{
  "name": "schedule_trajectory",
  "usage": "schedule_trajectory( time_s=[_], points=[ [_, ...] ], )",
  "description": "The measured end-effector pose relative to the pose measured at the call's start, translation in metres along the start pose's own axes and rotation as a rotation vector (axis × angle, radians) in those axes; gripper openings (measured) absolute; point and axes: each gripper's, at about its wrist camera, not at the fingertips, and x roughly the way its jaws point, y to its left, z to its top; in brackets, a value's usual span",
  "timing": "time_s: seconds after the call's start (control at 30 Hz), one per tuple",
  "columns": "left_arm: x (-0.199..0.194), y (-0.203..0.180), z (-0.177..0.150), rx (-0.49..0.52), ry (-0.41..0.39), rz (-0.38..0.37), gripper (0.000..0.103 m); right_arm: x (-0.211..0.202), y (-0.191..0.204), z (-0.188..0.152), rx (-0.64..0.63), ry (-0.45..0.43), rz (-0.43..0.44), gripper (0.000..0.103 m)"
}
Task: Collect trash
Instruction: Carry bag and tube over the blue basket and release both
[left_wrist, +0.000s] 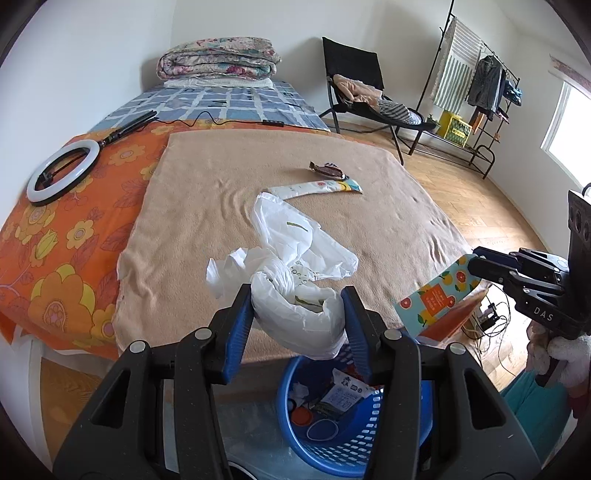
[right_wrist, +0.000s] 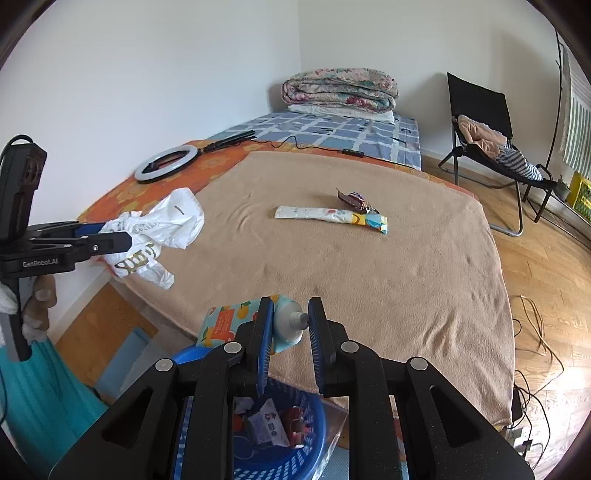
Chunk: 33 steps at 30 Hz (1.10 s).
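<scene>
Two grippers hang over the near edge of a bed covered by one tan blanket (right_wrist: 369, 266), above a single blue basket (left_wrist: 402, 435) on the floor that already holds several scraps of trash. The left gripper (left_wrist: 297, 314) has its jaws about half apart and clamped on one crumpled white plastic bag (left_wrist: 295, 266), which bulges between the blue pads and trails forward over the blanket. The right gripper (right_wrist: 290, 325) has its jaws narrowly spaced, pinching one carton (right_wrist: 221, 321) printed with oranges at its top, beside the white screw cap; the carton hangs above the basket rim. Two pieces of trash lie on the blanket farther back: one long white-and-yellow wrapper (right_wrist: 332, 216) and one small brown wrapper (right_wrist: 352, 199) touching its far side. One ring light (right_wrist: 166, 162) rests on the orange flowered sheet.
</scene>
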Motion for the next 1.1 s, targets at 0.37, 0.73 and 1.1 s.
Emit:
schedule_trajectory(
  time_s=[0.37, 0.73, 1.1],
  points=[
    [0.003, -0.034, -0.061, 0.050, 0.104, -0.048, 0.049, -0.018, 0.014, -0.045, -0.033, 0.046, -0.012, 0.017],
    [0.030, -0.046, -0.108, 0.054, 0.231, -0.073, 0.049, -0.010, 0.025, -0.081, -0.048, 0.128, -0.006, 0.017],
    [0.051, -0.050, -0.118, 0.081, 0.288, -0.063, 0.049, 0.005, 0.032, -0.100, -0.055, 0.186, 0.010, 0.017]
  ],
)
